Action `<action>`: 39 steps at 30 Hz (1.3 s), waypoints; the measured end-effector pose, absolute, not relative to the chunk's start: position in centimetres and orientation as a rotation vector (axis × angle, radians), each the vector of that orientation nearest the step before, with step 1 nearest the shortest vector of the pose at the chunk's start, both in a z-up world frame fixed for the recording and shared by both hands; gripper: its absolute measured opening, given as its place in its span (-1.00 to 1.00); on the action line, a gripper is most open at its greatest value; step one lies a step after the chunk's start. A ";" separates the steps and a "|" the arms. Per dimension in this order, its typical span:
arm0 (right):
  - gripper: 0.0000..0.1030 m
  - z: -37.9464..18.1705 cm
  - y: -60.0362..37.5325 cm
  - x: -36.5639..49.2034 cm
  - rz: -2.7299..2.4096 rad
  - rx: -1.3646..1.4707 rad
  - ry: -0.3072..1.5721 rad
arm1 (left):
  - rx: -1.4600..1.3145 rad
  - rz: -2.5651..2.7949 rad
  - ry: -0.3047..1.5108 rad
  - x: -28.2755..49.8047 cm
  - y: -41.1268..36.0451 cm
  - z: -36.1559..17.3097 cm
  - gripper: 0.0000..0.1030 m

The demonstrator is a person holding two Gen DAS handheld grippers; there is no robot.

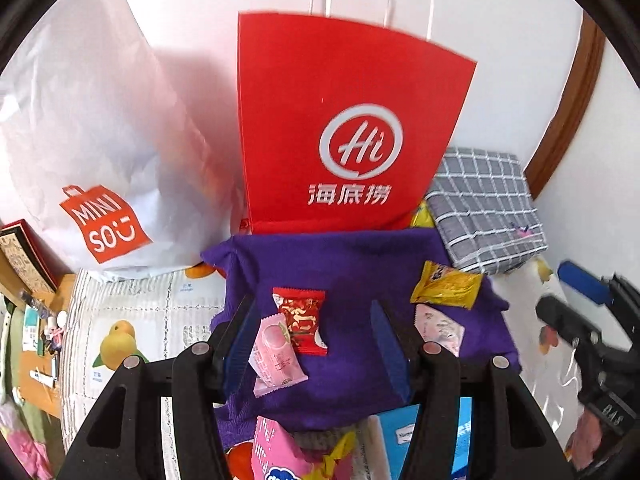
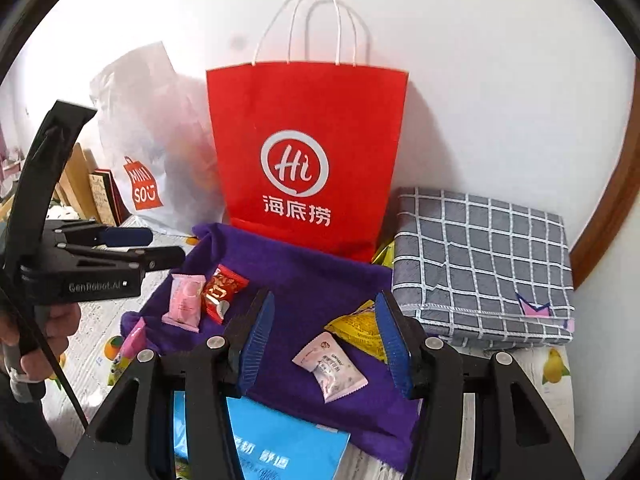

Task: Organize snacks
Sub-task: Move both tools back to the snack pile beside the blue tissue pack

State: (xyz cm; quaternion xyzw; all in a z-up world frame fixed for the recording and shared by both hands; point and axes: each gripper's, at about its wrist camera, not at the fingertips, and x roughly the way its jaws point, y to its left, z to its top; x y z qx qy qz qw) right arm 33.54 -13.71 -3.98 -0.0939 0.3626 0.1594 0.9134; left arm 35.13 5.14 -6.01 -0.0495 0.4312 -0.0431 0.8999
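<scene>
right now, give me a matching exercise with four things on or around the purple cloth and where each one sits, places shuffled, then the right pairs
Things:
1. red snack packet
2. yellow snack packet
3. red paper bag
4. grey checked cloth

Places:
A. folded, on the table right of the purple cloth
B. standing against the wall behind the purple cloth
C. on the purple cloth, beside the pink snack packet
D. on the purple cloth, near its right edge

Pairs: 1-C, 2-D, 3-B, 4-A
</scene>
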 end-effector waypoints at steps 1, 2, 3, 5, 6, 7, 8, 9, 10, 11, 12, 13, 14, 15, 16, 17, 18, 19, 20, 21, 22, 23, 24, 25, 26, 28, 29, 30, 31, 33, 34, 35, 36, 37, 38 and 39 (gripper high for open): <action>0.02 -3.8 -13.8 33.0 0.320 -0.195 0.741 | -0.109 -0.095 0.884 34.9 5.2 -5.7 0.06; 0.02 -3.5 -13.9 32.3 0.309 -0.197 0.738 | -0.114 -0.099 0.876 34.6 5.2 -5.4 0.06; 0.02 -3.3 -14.0 31.7 0.305 -0.200 0.739 | -0.118 -0.101 0.866 34.4 5.3 -5.0 0.06; 0.02 -3.1 -14.1 30.3 0.301 -0.208 0.760 | -0.120 -0.106 0.848 33.9 5.3 -4.3 0.06; 0.02 -3.1 -14.2 29.7 0.299 -0.207 0.772 | -0.120 -0.114 0.841 33.5 5.2 -3.9 0.07; 0.02 -3.1 -14.3 29.1 0.299 -0.204 0.785 | -0.121 -0.123 0.836 33.2 5.1 -3.5 0.09; 0.02 -3.1 -14.5 28.4 0.301 -0.199 0.805 | -0.125 -0.131 0.835 32.9 5.0 -3.1 0.12; 0.02 -3.2 -14.5 27.7 0.302 -0.196 0.820 | -0.131 -0.140 0.835 32.6 4.8 -2.8 0.14; 0.02 -3.2 -14.7 27.1 0.299 -0.189 0.836 | -0.140 -0.152 0.838 32.4 4.7 -2.6 0.14; 0.02 -3.4 -14.8 26.4 0.292 -0.178 0.850 | -0.146 -0.167 0.842 32.2 4.5 -2.4 0.14; 0.02 -3.5 -15.0 25.7 0.286 -0.169 0.858 | -0.145 -0.183 0.850 32.0 4.2 -2.2 0.14; 0.02 -3.7 -15.1 25.1 0.276 -0.159 0.868 | -0.144 -0.187 0.855 31.7 4.0 -2.1 0.14; 0.02 -3.8 -15.3 24.6 0.268 -0.152 0.875 | -0.142 -0.192 0.861 31.5 3.7 -1.9 0.14; 0.02 -4.0 -15.5 24.0 0.257 -0.137 0.884 | -0.145 -0.195 0.863 31.2 3.5 -1.7 0.14; 0.02 -4.3 -15.8 23.4 0.252 -0.116 0.895 | -0.150 -0.199 0.866 30.9 3.4 -1.5 0.14; 0.02 -4.5 -16.0 22.8 0.248 -0.103 0.909 | -0.156 -0.207 0.872 30.6 3.3 -1.3 0.15; 0.02 -4.7 -16.1 22.5 0.247 -0.094 0.917 | -0.157 -0.218 0.874 30.0 3.2 -1.0 0.17; 0.02 -4.8 -16.4 21.9 0.244 -0.080 0.924 | -0.159 -0.228 0.873 29.3 3.2 -0.8 0.21; 0.02 -4.9 -16.6 21.3 0.242 -0.070 0.927 | -0.160 -0.230 0.870 28.8 3.4 -0.8 0.29; 0.03 -5.0 -16.7 20.9 0.239 -0.065 0.929 | -0.161 -0.223 0.868 28.0 3.6 -0.7 0.33; 0.07 -5.2 -16.9 20.4 0.236 -0.060 0.928 | -0.161 -0.216 0.868 27.6 3.7 -0.8 0.34; 0.15 -5.4 -17.0 19.9 0.231 -0.053 0.926 | -0.157 -0.210 0.870 27.0 3.9 -0.9 0.34; 0.18 -5.6 -17.1 19.6 0.227 -0.046 0.926 | -0.149 -0.209 0.875 26.3 4.0 -1.2 0.36; 0.21 -6.0 -17.2 19.3 0.225 -0.033 0.932 | -0.138 -0.206 0.884 25.6 4.1 -1.7 0.38; 0.21 -6.4 -17.2 19.1 0.227 -0.025 0.943 | -0.127 -0.200 0.878 25.2 4.2 -2.1 0.39; 0.21 -7.5 -17.1 19.0 0.229 -0.008 0.969 | -0.115 -0.194 0.909 24.0 4.5 -3.5 0.39; 0.21 -8.2 -16.8 18.8 0.227 -0.002 0.984 | -0.113 -0.197 0.924 23.5 4.6 -4.2 0.39; 0.21 -8.7 -16.6 18.8 0.225 -0.001 0.994 | -0.113 -0.199 0.937 23.0 4.8 -4.9 0.39; 0.21 -9.2 -16.4 18.7 0.226 -0.001 1.002 | -0.117 -0.198 0.951 22.5 5.0 -5.7 0.39; 0.21 -10.3 -15.9 18.7 0.222 -0.009 1.012 | -0.130 -0.193 0.975 21.7 5.4 -6.9 0.39; 0.21 -10.9 -15.5 18.6 0.217 -0.016 1.019 | -0.137 -0.192 0.984 21.3 5.7 -7.4 0.39; 0.21 -11.5 -15.1 18.6 0.215 -0.022 1.028 | -0.142 -0.192 0.991 20.9 5.9 -7.9 0.39; 0.21 -12.0 -14.9 18.6 0.215 -0.025 1.036 | -0.142 -0.191 0.999 20.4 6.1 -8.4 0.39; 0.21 -12.5 -14.7 18.6 0.220 -0.025 1.044 | -0.142 -0.191 1.004 20.1 6.2 -8.7 0.39; 0.21 -13.1 -14.4 18.5 0.226 -0.020 1.051 | -0.143 -0.187 1.009 19.8 6.3 -9.0 0.39; 0.21 -13.4 -14.3 18.6 0.226 -0.012 1.051 | -0.144 -0.184 1.013 19.4 6.5 -9.3 0.39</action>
